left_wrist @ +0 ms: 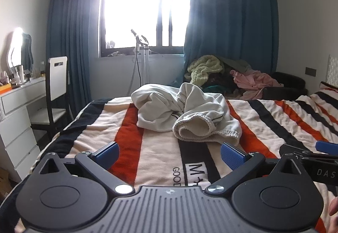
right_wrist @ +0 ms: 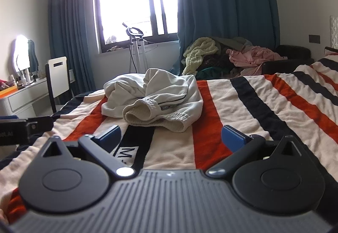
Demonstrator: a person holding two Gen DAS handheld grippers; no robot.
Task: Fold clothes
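A crumpled cream garment (left_wrist: 181, 110) lies bunched on the striped bed cover (left_wrist: 105, 133), a ribbed cuff facing me. In the right wrist view the same cream garment (right_wrist: 154, 98) sits ahead and a little left. My left gripper (left_wrist: 169, 156) hovers short of it, blue pads wide apart and nothing between them. My right gripper (right_wrist: 170, 138) is likewise open and empty, just short of the cuff. The right gripper's tip (left_wrist: 325, 147) shows at the right edge of the left wrist view. Part of the left gripper's body (right_wrist: 27, 129) shows at the left edge of the right wrist view.
A pile of other clothes (left_wrist: 232, 76) sits on a dark seat beyond the bed. A white dresser (left_wrist: 19, 110) and a chair (left_wrist: 55, 93) stand at the left. A garment steamer (left_wrist: 141, 57) stands under the window, between blue curtains (left_wrist: 228, 17).
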